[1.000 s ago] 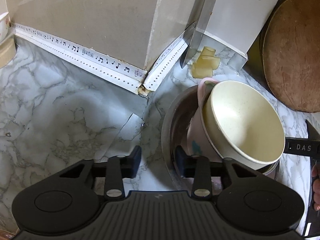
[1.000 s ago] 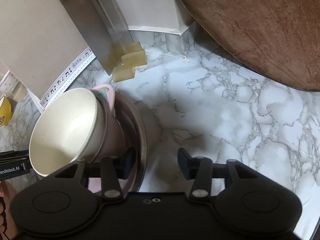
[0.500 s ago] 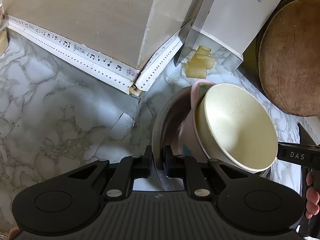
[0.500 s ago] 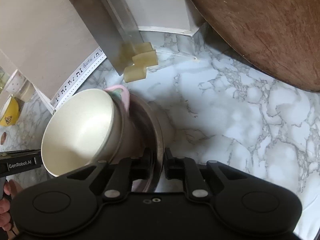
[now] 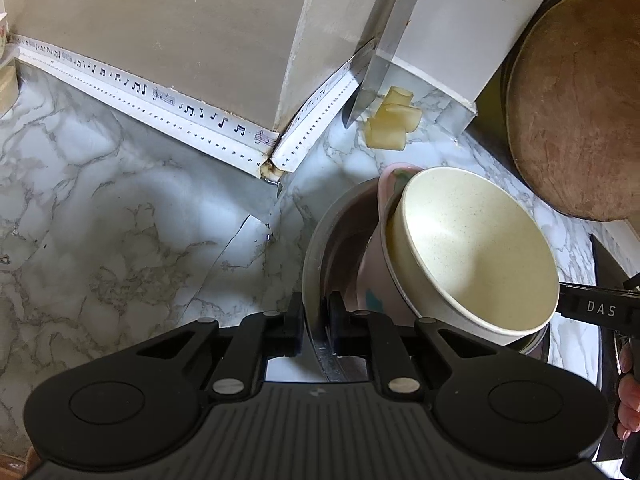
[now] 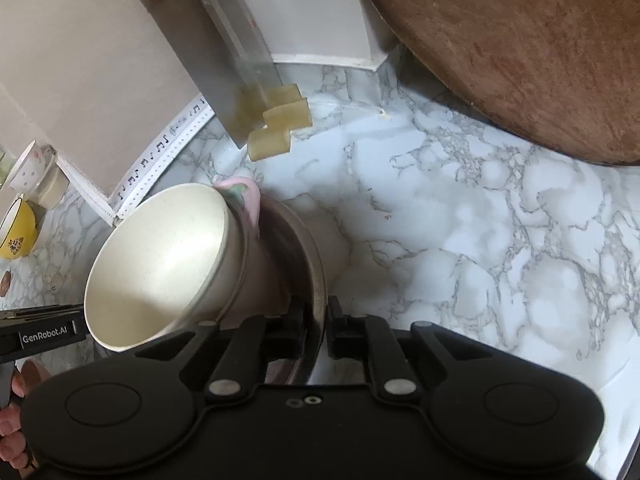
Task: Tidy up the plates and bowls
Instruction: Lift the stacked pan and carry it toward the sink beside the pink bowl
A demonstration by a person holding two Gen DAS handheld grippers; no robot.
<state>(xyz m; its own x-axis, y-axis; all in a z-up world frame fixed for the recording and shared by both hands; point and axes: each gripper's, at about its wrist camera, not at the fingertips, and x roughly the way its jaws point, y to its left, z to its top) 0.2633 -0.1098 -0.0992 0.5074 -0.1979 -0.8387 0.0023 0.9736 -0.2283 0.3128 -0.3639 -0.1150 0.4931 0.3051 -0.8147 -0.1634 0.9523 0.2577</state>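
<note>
A stack of nested bowls is held between both grippers: a steel bowl (image 5: 320, 240) outermost, a pink bowl (image 5: 370, 276) inside it, and a cream bowl (image 5: 472, 256) on top. My left gripper (image 5: 315, 330) is shut on the steel bowl's left rim. My right gripper (image 6: 316, 330) is shut on the steel bowl's (image 6: 314, 256) right rim. In the right wrist view the cream bowl (image 6: 156, 264) and pink bowl (image 6: 244, 200) tilt to the left. The stack's underside is hidden.
A marble counter (image 6: 460, 240) lies below. A cleaver (image 6: 228, 64) hangs by a white block, with yellowish cubes (image 6: 280, 124) under it. A round wooden board (image 6: 520, 48) leans at the right. A yellow bowl (image 6: 18, 230) and cups stand far left. The wall corner (image 5: 276, 160) is close.
Both grippers went from open beside the steel bowl's rim to shut on it. The bowl stack has shifted slightly in both views.
</note>
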